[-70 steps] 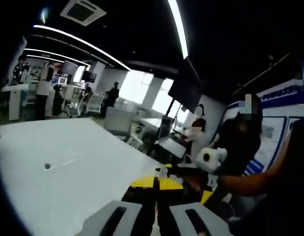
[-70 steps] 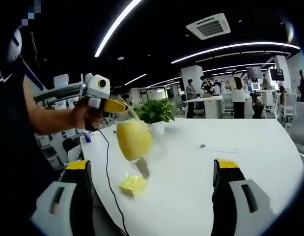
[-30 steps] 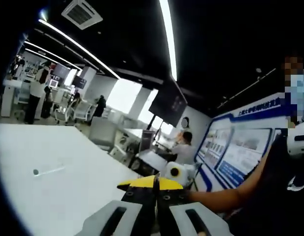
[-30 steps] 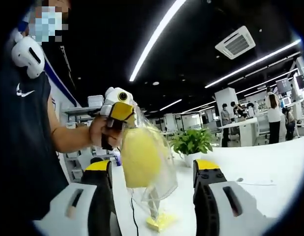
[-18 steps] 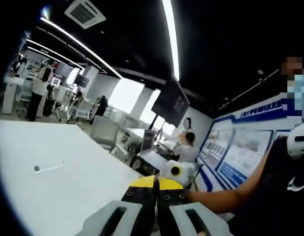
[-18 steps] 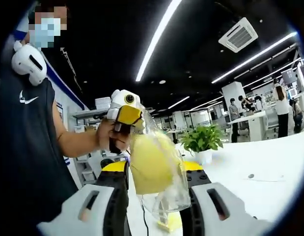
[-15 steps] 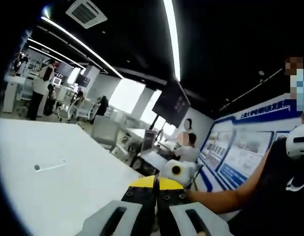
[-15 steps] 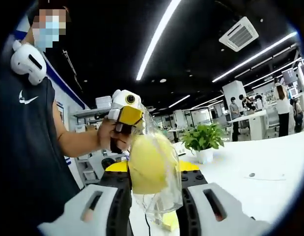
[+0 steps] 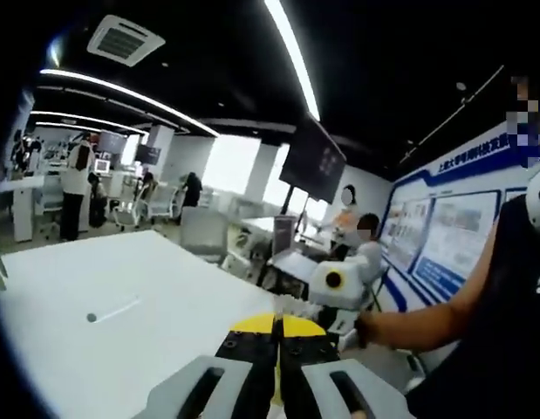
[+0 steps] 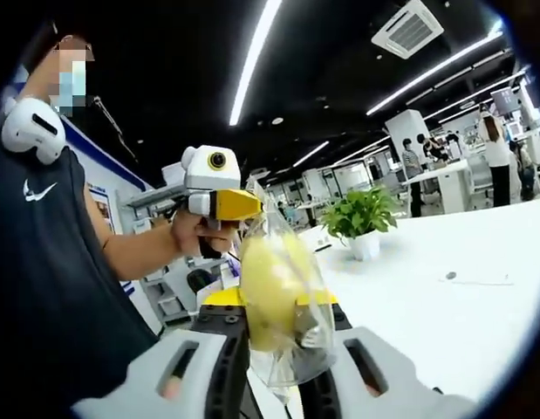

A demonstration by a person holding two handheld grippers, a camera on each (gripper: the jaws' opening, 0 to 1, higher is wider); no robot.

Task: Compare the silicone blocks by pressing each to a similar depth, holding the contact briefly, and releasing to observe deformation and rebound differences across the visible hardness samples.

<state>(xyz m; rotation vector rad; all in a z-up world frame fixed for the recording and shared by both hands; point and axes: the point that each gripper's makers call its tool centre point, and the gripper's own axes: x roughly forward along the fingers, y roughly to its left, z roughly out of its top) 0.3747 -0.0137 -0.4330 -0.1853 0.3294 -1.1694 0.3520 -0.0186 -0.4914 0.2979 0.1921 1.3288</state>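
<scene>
A clear plastic bag (image 10: pixel 287 349) with a soft yellow silicone block (image 10: pixel 268 292) inside hangs in the air in the right gripper view. My left gripper (image 10: pixel 252 206), held in a person's hand, pinches the bag's top edge from the left. The jaws of my right gripper (image 10: pixel 274 307) press against both sides of the bagged block, which bulges between them. In the left gripper view, my left gripper (image 9: pixel 276 327) has its yellow-tipped jaws shut together. The right gripper's white body (image 9: pixel 339 279) shows just beyond them.
A white table (image 10: pixel 444 314) stretches to the right, with a potted plant (image 10: pixel 364 218) and a small item (image 10: pixel 450 276) on it. That table (image 9: pixel 121 340) also lies left of the left jaws. The person's arm and torso (image 10: pixel 51 279) stand close on the left.
The right jaws went from wide open to closed against the bagged yellow block. The left gripper has kept its hold on the bag's top while lifting it up off the table.
</scene>
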